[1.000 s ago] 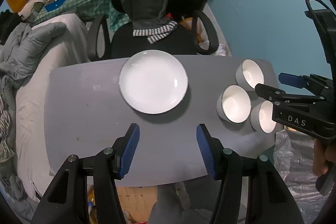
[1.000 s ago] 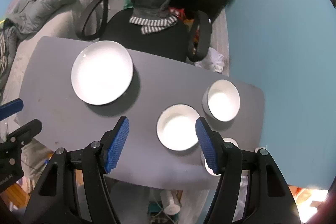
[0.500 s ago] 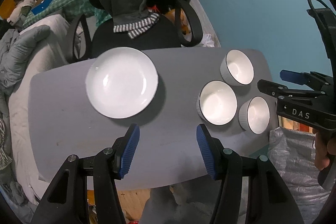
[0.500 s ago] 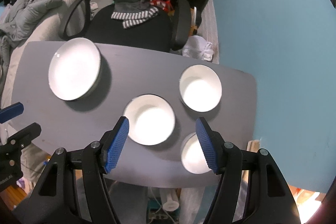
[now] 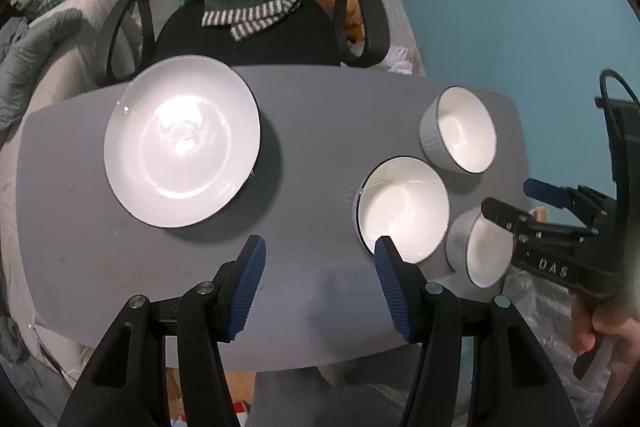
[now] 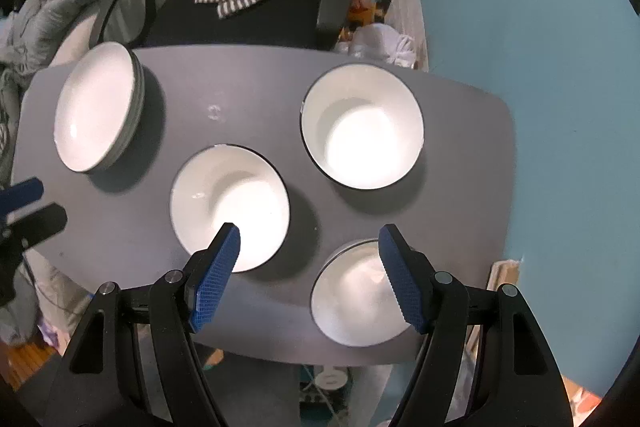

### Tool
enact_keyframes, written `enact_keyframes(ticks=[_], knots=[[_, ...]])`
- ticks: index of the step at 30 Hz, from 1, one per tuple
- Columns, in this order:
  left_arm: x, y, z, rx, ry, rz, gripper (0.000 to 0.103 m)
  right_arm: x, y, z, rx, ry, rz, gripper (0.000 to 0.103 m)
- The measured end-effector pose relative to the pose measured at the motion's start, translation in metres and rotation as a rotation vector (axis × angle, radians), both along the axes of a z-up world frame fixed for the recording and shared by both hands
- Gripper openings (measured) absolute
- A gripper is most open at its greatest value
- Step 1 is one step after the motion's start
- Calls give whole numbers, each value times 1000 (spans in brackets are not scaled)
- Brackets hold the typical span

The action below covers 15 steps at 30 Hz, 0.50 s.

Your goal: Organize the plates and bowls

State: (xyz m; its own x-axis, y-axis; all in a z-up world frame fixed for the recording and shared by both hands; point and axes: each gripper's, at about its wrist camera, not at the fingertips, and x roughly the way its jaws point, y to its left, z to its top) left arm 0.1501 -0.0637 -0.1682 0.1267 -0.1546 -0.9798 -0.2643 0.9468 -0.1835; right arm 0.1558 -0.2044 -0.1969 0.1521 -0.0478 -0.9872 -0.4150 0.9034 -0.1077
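Note:
A white plate point(image 5: 182, 141), seemingly the top of a short stack point(image 6: 96, 113), lies at the left of the grey table point(image 5: 312, 131). Three white bowls stand at the right: a middle bowl point(image 5: 402, 205) point(image 6: 230, 203), a far bowl point(image 5: 460, 129) point(image 6: 362, 127) and a near bowl point(image 5: 478, 247) point(image 6: 356, 299). My left gripper point(image 5: 320, 251) hangs open over bare table between plate and middle bowl, with nothing between its pads. My right gripper point(image 6: 309, 239) point(image 5: 516, 197) is open above the gap between the middle and near bowls, touching nothing.
A black office chair point(image 5: 256, 27) draped with dark clothing and a striped scarf stands behind the table. A teal wall point(image 6: 520, 47) runs along the right. Bedding and clutter point(image 5: 48, 39) lie to the left. A hand point(image 5: 600, 327) holds the right gripper's handle.
Both grippers have sunk toward the table and shifted right, so the bowls look larger and the plate has slid left in both views. The right jaws stand slightly wider.

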Motion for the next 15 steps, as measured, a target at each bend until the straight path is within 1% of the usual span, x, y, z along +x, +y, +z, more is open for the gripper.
enact_keyframes(ticks=[4, 9, 15], knots=[[8, -2, -14, -37, 14, 36, 58, 4, -4, -20, 28, 39, -5, 71], [19, -11, -33, -24, 38, 8, 59, 10, -6, -41, 68, 85, -39, 71], [27, -16, -66, -17, 78, -6, 59, 15, -7, -59, 80, 118, -78, 71]])
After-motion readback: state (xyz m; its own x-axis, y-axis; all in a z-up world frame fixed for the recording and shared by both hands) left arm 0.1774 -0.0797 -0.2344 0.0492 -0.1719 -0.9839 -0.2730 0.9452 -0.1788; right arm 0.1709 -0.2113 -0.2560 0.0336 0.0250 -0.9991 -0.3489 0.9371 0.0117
